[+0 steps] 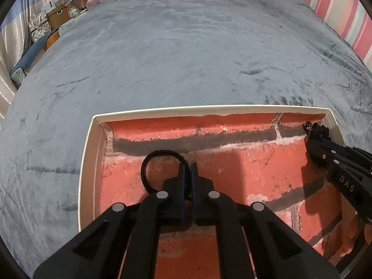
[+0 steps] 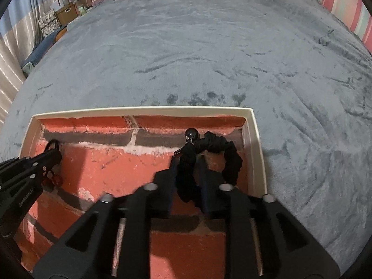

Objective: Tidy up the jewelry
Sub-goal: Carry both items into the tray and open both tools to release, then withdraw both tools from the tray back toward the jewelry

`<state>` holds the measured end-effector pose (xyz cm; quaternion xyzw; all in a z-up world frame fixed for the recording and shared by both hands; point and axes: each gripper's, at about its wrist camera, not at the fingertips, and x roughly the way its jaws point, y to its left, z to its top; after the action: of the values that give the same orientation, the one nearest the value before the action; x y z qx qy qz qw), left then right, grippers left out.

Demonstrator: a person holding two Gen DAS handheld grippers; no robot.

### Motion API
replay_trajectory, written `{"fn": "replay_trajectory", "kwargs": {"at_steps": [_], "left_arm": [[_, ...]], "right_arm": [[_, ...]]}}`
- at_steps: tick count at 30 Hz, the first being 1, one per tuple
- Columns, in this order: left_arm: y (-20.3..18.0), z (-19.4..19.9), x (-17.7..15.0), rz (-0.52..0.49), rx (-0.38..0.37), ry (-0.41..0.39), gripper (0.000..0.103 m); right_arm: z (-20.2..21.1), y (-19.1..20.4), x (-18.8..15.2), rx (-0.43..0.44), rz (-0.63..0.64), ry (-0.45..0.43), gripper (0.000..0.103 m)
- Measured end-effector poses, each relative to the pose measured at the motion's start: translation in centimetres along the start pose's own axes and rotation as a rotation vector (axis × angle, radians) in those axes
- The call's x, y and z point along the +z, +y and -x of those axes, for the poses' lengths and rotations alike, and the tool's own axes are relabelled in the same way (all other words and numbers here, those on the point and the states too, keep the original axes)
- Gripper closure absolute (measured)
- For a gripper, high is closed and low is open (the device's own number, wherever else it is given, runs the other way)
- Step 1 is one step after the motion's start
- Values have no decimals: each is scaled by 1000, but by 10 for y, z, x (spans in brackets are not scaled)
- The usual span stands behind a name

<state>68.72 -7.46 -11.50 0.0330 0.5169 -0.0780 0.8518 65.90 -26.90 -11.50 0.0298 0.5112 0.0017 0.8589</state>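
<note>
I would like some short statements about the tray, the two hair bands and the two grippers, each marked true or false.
1. The tray has a brick pattern inside. True.
2. The left gripper is shut on the thin black ring band. True.
3. The black scrunchie lies outside the tray, on the grey blanket. False: it is inside the tray, near its far right corner.
4. The right gripper is empty. False: the scrunchie sits between its fingers.
5. Both grippers are over the tray. True.

Red brick-print tray (image 1: 89, 162) — black scrunchie (image 2: 223, 153) — grey blanket (image 1: 162, 58).
</note>
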Motion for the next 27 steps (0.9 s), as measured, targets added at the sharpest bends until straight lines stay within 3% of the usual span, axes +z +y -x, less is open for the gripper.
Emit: {"fn": "replay_trajectory", "kwargs": {"at_steps": [2, 3, 4, 6, 8, 10, 13, 19, 27], "left_arm": [[2, 10, -1, 6, -5, -17, 96], [2, 15, -2, 5, -1, -26, 85], [2, 20, -2, 4, 7, -36, 61], [4, 39, -5, 3, 41, -93, 42], [7, 59, -9, 10, 24, -123, 42], [12, 80, -15, 20, 16, -152, 41], [19, 117, -29, 18, 24, -233, 24], [28, 192, -74, 10, 21, -368, 13], [32, 256, -156, -15, -25, -458, 11]], "right_arm": [[11, -1, 1, 13, 3, -31, 62], [17, -2, 1, 17, 6, -45, 56], [23, -3, 1, 19, 8, -57, 54], [37, -6, 0, 39, 0, -78, 53], [58, -11, -2, 67, -12, -113, 51], [80, -12, -5, 64, -6, -158, 38], [116, -16, -14, 55, 10, -231, 27], [180, -27, -58, 49, 3, -358, 5], [236, -28, -127, 18, 12, -443, 4]]}}
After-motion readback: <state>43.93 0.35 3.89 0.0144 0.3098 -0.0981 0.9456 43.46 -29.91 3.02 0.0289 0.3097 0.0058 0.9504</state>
